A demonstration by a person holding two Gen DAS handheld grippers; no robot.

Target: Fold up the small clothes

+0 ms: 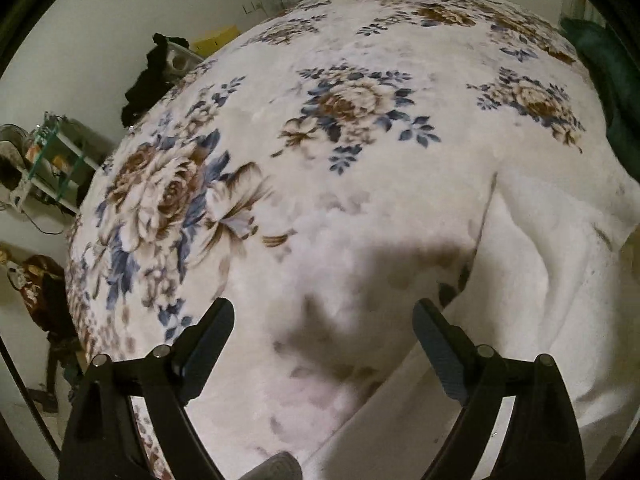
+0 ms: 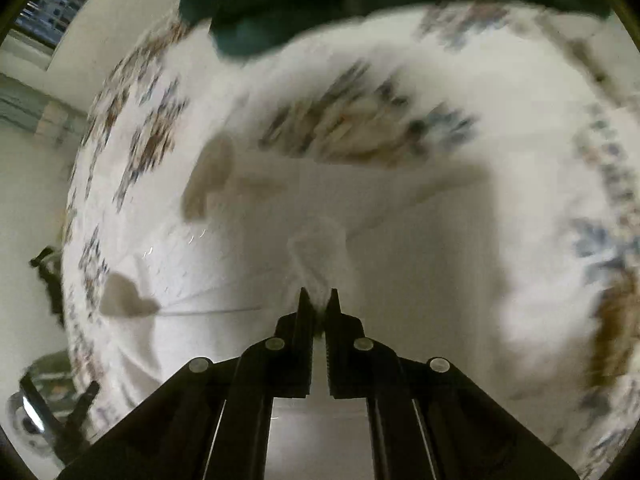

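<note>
A white garment [image 1: 540, 280] lies on the floral blanket [image 1: 320, 128] at the right of the left wrist view. My left gripper [image 1: 323, 316] is open and empty above the blanket, left of the garment. In the right wrist view the same white garment [image 2: 280, 248] spreads below, blurred by motion. My right gripper [image 2: 319, 294] is shut on a pinched fold of the white garment.
A dark green cloth [image 2: 300, 4] lies at the far edge of the bed, also showing in the left wrist view [image 1: 600, 64]. A black item [image 1: 148, 76] and a cluttered shelf [image 1: 52, 160] stand beyond the bed's left side.
</note>
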